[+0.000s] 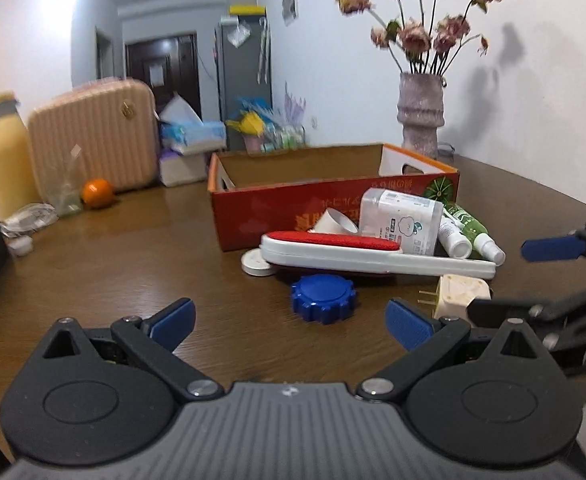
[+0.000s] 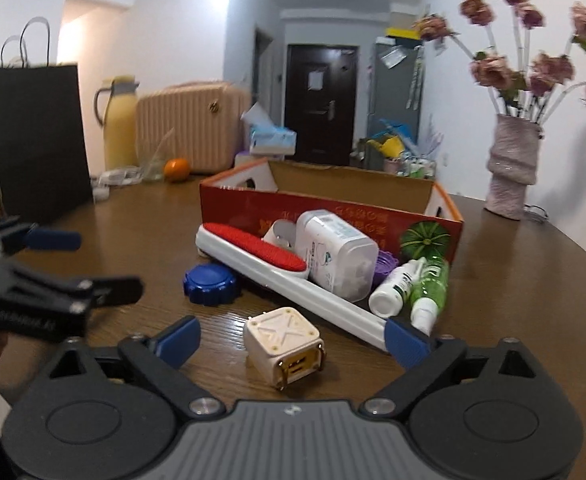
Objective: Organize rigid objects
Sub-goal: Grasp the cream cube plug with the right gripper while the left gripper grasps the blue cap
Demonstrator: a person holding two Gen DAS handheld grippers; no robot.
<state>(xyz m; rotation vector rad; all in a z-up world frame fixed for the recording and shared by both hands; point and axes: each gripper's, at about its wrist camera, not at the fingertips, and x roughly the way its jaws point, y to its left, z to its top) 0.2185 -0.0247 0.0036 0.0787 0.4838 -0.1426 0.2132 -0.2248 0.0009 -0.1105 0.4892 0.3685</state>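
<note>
**Both grippers wide open over a pile of small hard items in front of the box**

The left gripper (image 1: 291, 322) and the right gripper (image 2: 293, 338) both hovered low over the brown table (image 1: 133, 264) with jaws spread wide and nothing between them. The items to be sorted lay heaped against the near wall of the red cardboard box (image 2: 373, 216), which stood open towards the middle of the table.

Nearest the right gripper sat the cream charger plug (image 2: 283, 346), its pads to either side of it but not touching. It looked light, stiff and blocky; the flat side faces would give the surest hold, away from the metal prongs. The blue toothed cap (image 1: 323, 297) lay just ahead of the left gripper, squat and probably slick, best pinched across its ridged rim.

Behind them the long white lint brush (image 2: 293, 284) with its red pad lay propped aslant on the pile, its handle end reaching close to the right gripper's right finger. It would likely pivot if taken at one end, so a grip near its middle seemed wiser. The clear plastic container (image 2: 337, 256), the small white bottle (image 2: 391, 292) and the green spray bottle (image 2: 429, 288) leaned together against the box; being rounded, they could roll once disturbed.
</note>
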